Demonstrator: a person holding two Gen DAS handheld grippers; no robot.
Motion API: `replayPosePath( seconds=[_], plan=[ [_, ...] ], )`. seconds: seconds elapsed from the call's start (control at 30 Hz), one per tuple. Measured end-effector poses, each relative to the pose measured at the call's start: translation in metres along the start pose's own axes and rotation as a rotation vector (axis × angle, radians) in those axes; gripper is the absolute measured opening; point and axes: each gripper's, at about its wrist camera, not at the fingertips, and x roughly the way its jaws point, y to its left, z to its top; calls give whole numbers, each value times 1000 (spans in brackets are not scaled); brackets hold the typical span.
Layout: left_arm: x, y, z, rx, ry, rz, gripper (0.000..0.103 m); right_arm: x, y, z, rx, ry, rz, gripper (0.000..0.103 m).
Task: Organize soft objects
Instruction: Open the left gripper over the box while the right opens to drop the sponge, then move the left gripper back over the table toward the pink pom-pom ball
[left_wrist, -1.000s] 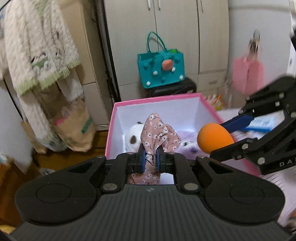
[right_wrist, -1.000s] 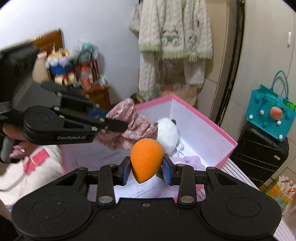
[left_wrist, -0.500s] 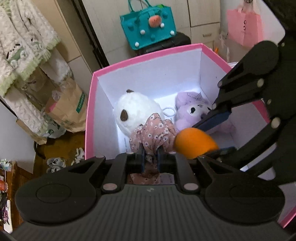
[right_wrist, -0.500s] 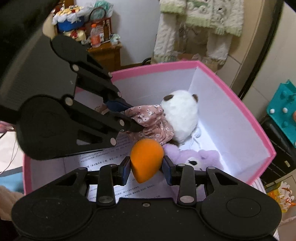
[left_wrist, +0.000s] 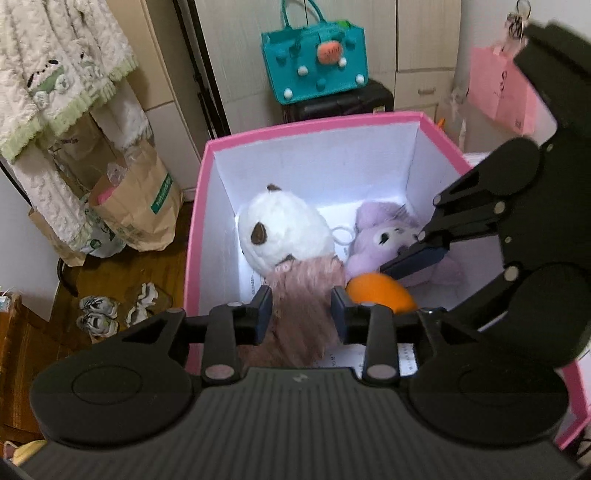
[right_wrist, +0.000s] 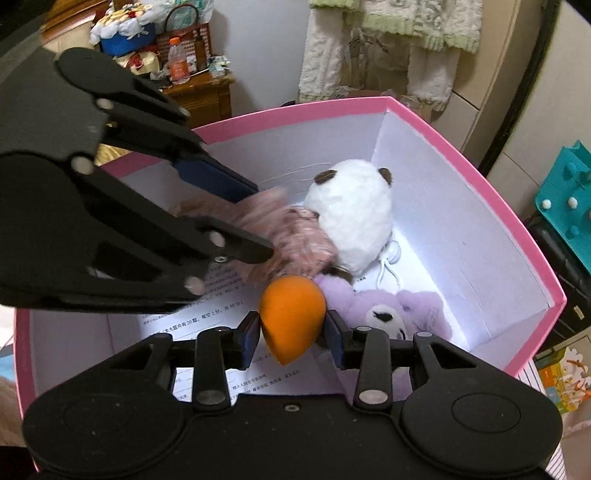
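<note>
A pink box (left_wrist: 314, 127) with white walls holds a white plush (left_wrist: 284, 232) and a purple plush (left_wrist: 384, 236). My left gripper (left_wrist: 301, 306) hangs over the box's near side. Its jaws are opening, and the blurred pink floral cloth (left_wrist: 299, 280) hangs loose between them, its top end against the white plush. My right gripper (right_wrist: 291, 328) is inside the box beside it. Its jaws are starting to open, but the pads still press on the orange egg-shaped sponge (right_wrist: 291, 314), which sits just above the purple plush (right_wrist: 402, 310).
Printed paper (right_wrist: 207, 325) lines the box floor. Behind the box a teal bag (left_wrist: 314, 70) stands on a black suitcase (left_wrist: 343, 101). A paper bag (left_wrist: 136, 206), shoes (left_wrist: 98, 314) and hanging knitwear (left_wrist: 55, 74) are on the left. A pink bag (left_wrist: 502, 92) hangs at the right.
Both grippers have sunk into the box. The left jaws, shut on the floral cloth before, have spread and the cloth is slipping down. The orange sponge stays in the right gripper.
</note>
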Motion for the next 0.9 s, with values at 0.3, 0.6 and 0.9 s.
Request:
replayPosePath(
  seconds=[0.3,0.6,0.9],
  plan=[
    [-42,5,-15,-28,-63,-29,51,-31,-1,-12,113,-95,6,44],
    [-95,9,-26,-37,-80,-104,59,-97,11,-34,197,-176,-17,44],
    [-146,-15,-35,15,-109,-184,66,-166,37,-62,236,-239,-11,49]
  ],
)
